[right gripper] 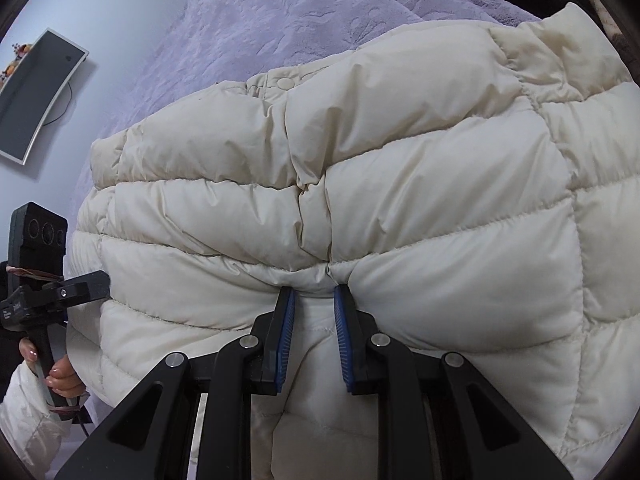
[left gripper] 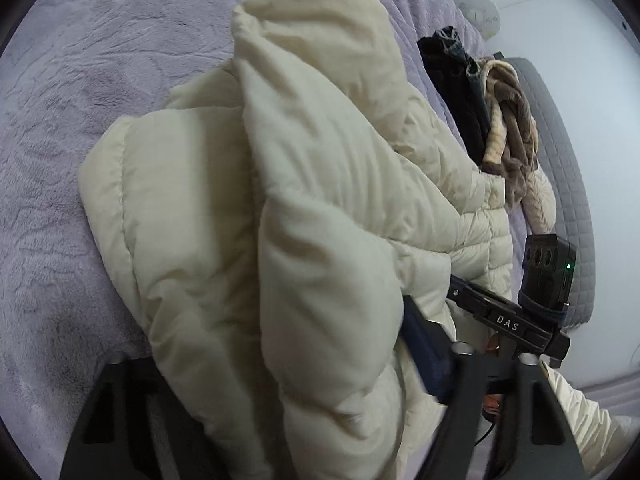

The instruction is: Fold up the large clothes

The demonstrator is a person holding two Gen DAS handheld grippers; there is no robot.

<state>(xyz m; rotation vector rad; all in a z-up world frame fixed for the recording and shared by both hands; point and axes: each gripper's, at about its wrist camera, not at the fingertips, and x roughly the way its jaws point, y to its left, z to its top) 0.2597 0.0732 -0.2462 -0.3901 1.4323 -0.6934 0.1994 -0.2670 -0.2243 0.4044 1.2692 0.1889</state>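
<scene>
Right now the cream quilted puffer jacket (right gripper: 360, 184) lies bunched on a lavender embossed plush bedspread (left gripper: 100, 80), taking up most of both views. The right gripper (right gripper: 314, 300), black w/ blue ribbed pads (right gripper: 286, 332), is clenched on a pinch of the jacket at a stitched seam; fabric puckers into the narrow gap btwn the jaws, and the padded panels bulge out either side. A round snap button (right gripper: 285, 83) shows near the jacket's far edge.

In the left wrist view, a thick fold of the same jacket (left gripper: 312, 184) stands up in front of the camera and drapes over the left gripper (left gripper: 280, 368). One blue pad (left gripper: 424, 356) shows at the fold's right side, the other finger is hidden under fabric, so can't tell whether it's pressing or just around it.

The right gripper's handle w/ "DAS" lettering (left gripper: 508, 326) sits at the right of that view. The left gripper (right gripper: 48, 292) shows at the right wrist view's left edge, held by a hand (right gripper: 60, 376) in a white sleeve.

A pile of dark and brown clothes (left gripper: 480, 108) lies beyond the jacket. A flat screen (right gripper: 36, 100) hangs on the pale wall.
</scene>
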